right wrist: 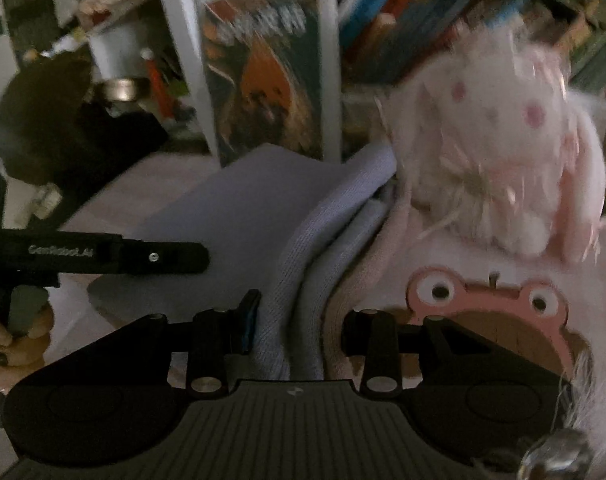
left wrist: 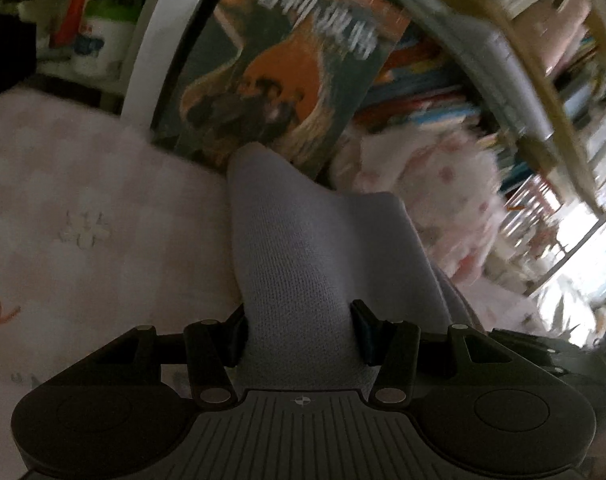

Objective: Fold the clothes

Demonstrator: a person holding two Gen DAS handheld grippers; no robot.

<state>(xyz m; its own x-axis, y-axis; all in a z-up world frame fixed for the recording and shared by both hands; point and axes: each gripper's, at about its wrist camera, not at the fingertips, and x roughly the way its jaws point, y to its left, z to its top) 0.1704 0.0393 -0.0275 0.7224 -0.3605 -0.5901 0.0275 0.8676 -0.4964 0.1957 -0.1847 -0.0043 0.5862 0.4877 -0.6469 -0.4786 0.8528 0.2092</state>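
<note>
left tongs [left wrist: 301,330]: your left tongs are clenched on a bunched fold of the lavender knit garment [left wrist: 303,256]; the cloth fills the gap between the two black fingers and rises ahead of them in a peaked ridge.
right tongs [right wrist: 299,326]: your right tongs grasp the same garment [right wrist: 303,264] at a thick rolled edge; the left finger with its blue pad presses the cloth, the right finger sits against a pale pink layer beside it.
garment position: it lies spread on the pink bedding [left wrist: 83,200], one flat panel stretching away toward the picture book, with folded layers stacked along its right side.
left tool seen from the right: your other gripper's black arm [right wrist: 143,256] reaches in from the left over the flat panel, and your hand [right wrist: 11,332] shows at the lower left edge.
plush toy [right wrist: 499,160]: a white fluffy toy with pink dots sits just right of the garment, touching its raised edge.
frog-eyed pink item [right wrist: 487,300]: lies below the plush, right of your right tongs.
picture book [left wrist: 287,64]: stands upright behind the garment, against a white frame [right wrist: 183,60].
bookshelf [right wrist: 443,28]: rows of books behind the plush, blurred.
</note>
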